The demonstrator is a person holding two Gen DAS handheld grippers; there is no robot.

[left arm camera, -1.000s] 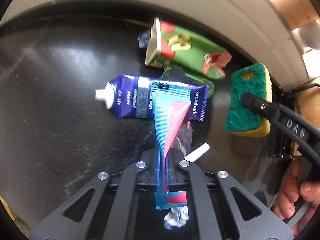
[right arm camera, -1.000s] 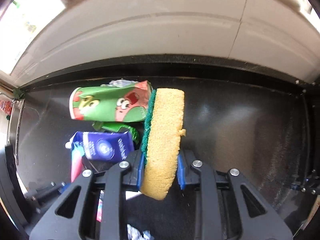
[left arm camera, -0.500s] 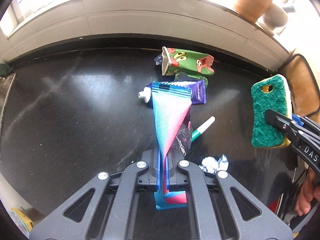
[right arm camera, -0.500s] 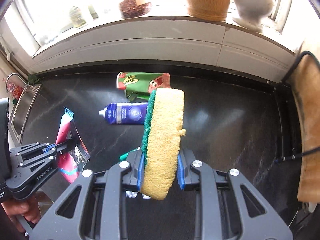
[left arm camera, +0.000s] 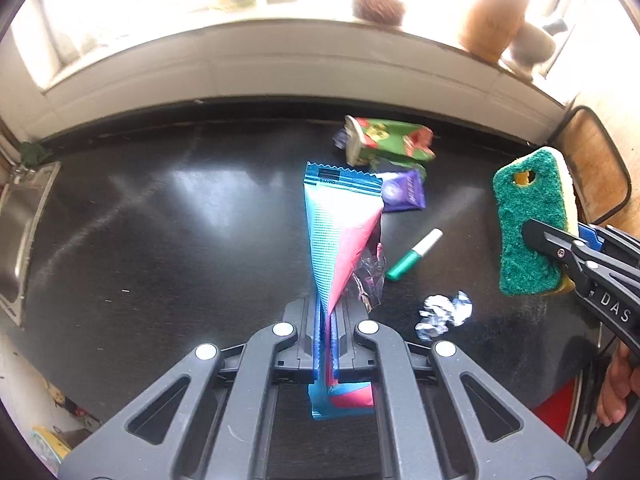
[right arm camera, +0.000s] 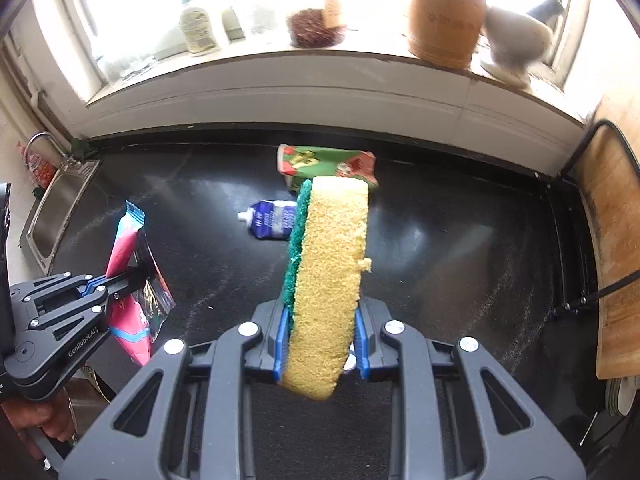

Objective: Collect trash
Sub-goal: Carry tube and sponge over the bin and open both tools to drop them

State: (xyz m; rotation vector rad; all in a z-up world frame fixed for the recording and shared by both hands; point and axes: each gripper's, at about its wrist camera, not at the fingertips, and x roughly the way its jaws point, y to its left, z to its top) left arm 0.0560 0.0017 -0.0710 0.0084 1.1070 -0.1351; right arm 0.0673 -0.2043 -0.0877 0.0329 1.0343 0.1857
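Note:
My left gripper [left arm camera: 328, 308] is shut on a blue and pink snack wrapper [left arm camera: 340, 232], which hangs in the air above the black counter [left arm camera: 160, 240]. The right gripper [right arm camera: 320, 314] is shut on a yellow sponge with a green scouring face [right arm camera: 328, 272], also lifted off the counter. On the counter lie a green drink carton [left arm camera: 392, 142], a blue-purple tube [left arm camera: 402, 192], a green and white pen [left arm camera: 414, 254] and a crumpled foil ball [left arm camera: 442, 314]. The right wrist view shows the left gripper [right arm camera: 134, 276] with its wrapper [right arm camera: 126, 240] at the left.
A steel sink [right arm camera: 60, 204] is set into the counter's left end. A wooden board [right arm camera: 612, 240] stands in a wire rack at the right. On the window sill behind are a wooden jar [right arm camera: 444, 12], a white mortar [right arm camera: 516, 44] and a bottle [right arm camera: 196, 28].
Both grippers have risen and drawn back from the counter with the wrapper and the sponge still held. The trash on the counter looks smaller, and the window sill has come into view.

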